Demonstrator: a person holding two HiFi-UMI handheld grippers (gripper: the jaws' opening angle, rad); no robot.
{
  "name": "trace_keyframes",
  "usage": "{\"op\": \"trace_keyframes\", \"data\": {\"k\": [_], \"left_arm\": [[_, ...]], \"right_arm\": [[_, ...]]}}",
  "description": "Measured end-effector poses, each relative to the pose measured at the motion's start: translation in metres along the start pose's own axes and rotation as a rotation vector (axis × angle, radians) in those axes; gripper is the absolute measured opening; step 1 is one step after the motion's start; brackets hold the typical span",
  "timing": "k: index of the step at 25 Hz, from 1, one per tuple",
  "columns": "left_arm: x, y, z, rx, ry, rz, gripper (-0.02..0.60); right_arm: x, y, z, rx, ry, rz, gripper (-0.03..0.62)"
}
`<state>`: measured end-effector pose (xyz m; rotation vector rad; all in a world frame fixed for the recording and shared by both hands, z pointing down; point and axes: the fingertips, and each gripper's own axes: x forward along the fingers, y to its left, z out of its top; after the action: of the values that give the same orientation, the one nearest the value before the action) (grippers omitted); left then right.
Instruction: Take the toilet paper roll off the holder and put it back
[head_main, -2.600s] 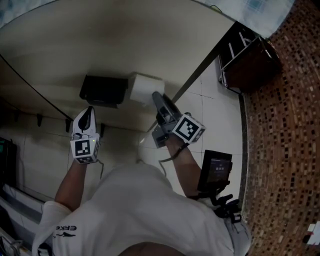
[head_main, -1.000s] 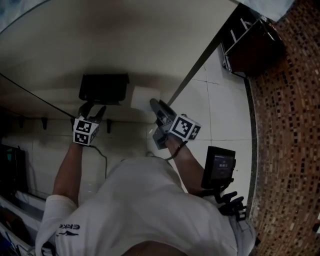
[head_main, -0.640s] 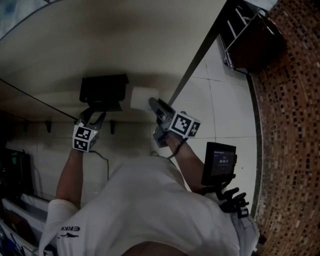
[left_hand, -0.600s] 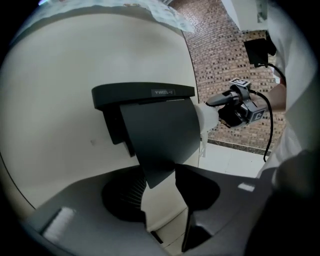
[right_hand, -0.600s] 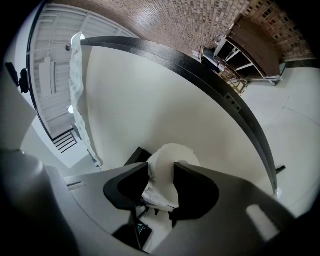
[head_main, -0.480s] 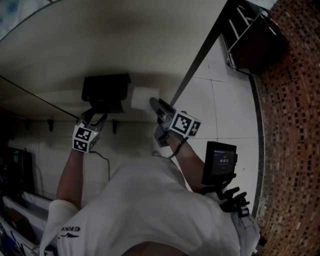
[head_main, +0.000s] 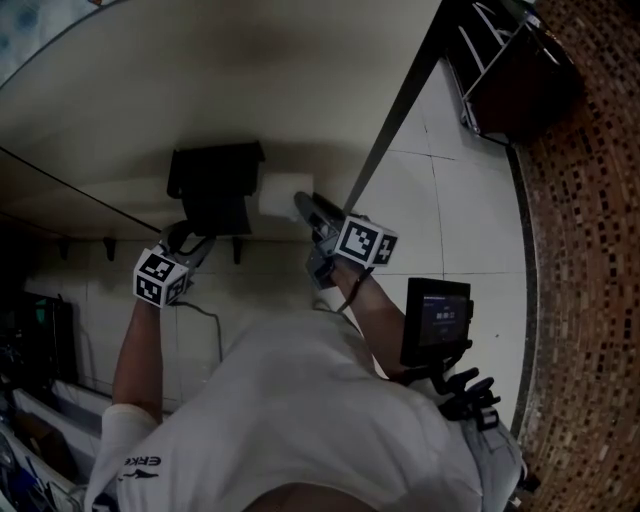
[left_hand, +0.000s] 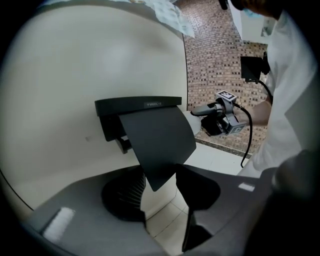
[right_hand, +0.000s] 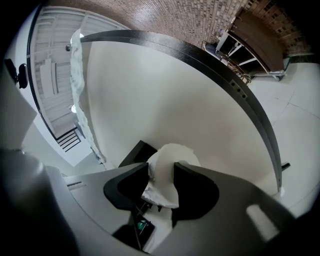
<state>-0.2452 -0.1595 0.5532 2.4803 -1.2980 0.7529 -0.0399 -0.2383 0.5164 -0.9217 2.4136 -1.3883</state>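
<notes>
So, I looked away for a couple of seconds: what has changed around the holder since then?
The left gripper came up to the black holder. Its fingers have just been closing slightly, with the corner of the cover flap between them, not gripped. Unchanged: the right gripper is shut on the toilet paper roll beside the holder.

Head view: toilet paper roll (head_main: 281, 192) is covered at one end by the right claw (head_main: 303, 203), and the other end runs behind the black holder (head_main: 212, 182). Left claw (head_main: 192, 237) tips merge with the dark holder, gap unreadable here.
Right gripper view: roll's lower part is behind the jaws.
Left gripper view: lid lettering (left_hand: 153, 104) too small to read — roll mostly behind the flap (left_hand: 159, 142).
Screen (head_main: 436, 322) text illegible.
</notes>
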Motion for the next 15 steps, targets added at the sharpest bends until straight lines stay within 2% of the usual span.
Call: {"op": "trace_keyframes", "data": {"k": [7,15], "left_arm": [[-0.015,-0.010,0.006,-0.020,0.041,-0.085,0.193],[-0.018,-0.014,0.009,-0.029,0.053,-0.094,0.195]], "right_arm": [[0.010,0.011,-0.003,-0.028,0.009,0.034,0.173],[0.031,0.022,-0.017,-0.086,0.059,0.059,0.175]]}}
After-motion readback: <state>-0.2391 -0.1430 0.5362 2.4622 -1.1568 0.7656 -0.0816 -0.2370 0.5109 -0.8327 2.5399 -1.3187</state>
